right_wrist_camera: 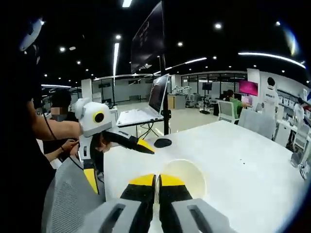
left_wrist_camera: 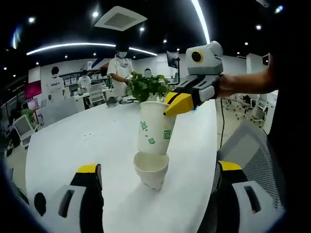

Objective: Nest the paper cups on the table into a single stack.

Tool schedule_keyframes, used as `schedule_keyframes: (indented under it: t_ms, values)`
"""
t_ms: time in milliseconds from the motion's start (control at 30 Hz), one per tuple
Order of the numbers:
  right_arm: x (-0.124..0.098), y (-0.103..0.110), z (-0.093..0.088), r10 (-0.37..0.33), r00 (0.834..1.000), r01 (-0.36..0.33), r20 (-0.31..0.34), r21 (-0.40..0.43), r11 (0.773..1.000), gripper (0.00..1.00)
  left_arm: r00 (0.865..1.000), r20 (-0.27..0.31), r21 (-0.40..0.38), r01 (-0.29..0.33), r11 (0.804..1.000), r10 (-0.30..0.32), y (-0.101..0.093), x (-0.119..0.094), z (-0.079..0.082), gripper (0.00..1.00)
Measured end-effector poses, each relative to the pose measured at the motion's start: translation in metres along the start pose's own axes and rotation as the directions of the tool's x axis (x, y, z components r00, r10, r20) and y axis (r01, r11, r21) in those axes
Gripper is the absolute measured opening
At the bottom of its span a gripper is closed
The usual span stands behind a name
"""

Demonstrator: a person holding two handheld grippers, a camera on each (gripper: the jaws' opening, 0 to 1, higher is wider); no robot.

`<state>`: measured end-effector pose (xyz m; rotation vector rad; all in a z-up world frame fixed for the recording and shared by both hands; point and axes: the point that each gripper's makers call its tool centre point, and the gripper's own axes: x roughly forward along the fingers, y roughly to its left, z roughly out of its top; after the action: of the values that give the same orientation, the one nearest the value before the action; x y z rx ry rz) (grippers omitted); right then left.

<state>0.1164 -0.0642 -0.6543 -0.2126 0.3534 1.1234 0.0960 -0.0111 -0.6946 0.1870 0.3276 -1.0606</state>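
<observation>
A white paper cup (left_wrist_camera: 151, 170) stands upright on the white table (left_wrist_camera: 87, 141). A taller cup with green print (left_wrist_camera: 154, 128) hangs tilted just above it, its bottom at the lower cup's mouth. My right gripper (left_wrist_camera: 179, 103) comes in from the right and is shut on that cup's rim. In the right gripper view its yellow tips (right_wrist_camera: 157, 180) pinch the rim of the cup (right_wrist_camera: 187, 175), whose open mouth faces the camera. My left gripper (left_wrist_camera: 158, 167) is open, its jaws wide apart on either side of the lower cup without touching it. It also appears as the left gripper (right_wrist_camera: 118, 162) at the left.
A potted green plant (left_wrist_camera: 148, 86) stands on the table behind the cups. A grey mesh chair (left_wrist_camera: 248, 141) sits by the table's right edge. A laptop on a stand (right_wrist_camera: 146, 109) and its round black base (right_wrist_camera: 163, 142) are at one table end. People stand far back.
</observation>
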Motion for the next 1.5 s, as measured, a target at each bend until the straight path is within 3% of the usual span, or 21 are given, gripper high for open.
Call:
schedule_keyframes:
  t_ms: [333, 667, 1233, 1400, 1500]
  values:
    - [0.023, 0.002, -0.025, 0.0, 0.989, -0.013, -0.151, -0.083, 0.996, 0.0, 1.0, -0.009, -0.01, -0.019, 1.0, 0.019, -0.003, -0.005, -0.009, 0.97]
    - [0.044, 0.002, -0.046, 0.0, 0.97, -0.018, -0.244, -0.075, 0.997, 0.0, 0.999, -0.018, -0.015, -0.032, 0.999, 0.032, -0.009, -0.008, -0.012, 0.96]
    - [0.071, 0.013, -0.082, 0.065, 0.943, -0.06, -0.325, 0.026, 0.998, 0.02, 0.998, -0.036, -0.013, -0.049, 0.999, 0.049, -0.015, -0.01, -0.017, 0.96]
    - [0.071, 0.015, -0.083, 0.073, 0.943, -0.074, -0.326, 0.012, 0.997, 0.03, 0.998, -0.042, -0.017, -0.052, 0.998, 0.051, -0.015, -0.009, -0.021, 0.96]
    - [0.068, 0.016, -0.078, 0.078, 0.951, -0.08, -0.3, 0.006, 0.997, 0.07, 0.998, -0.044, -0.019, -0.052, 0.998, 0.051, -0.013, -0.006, -0.025, 0.96]
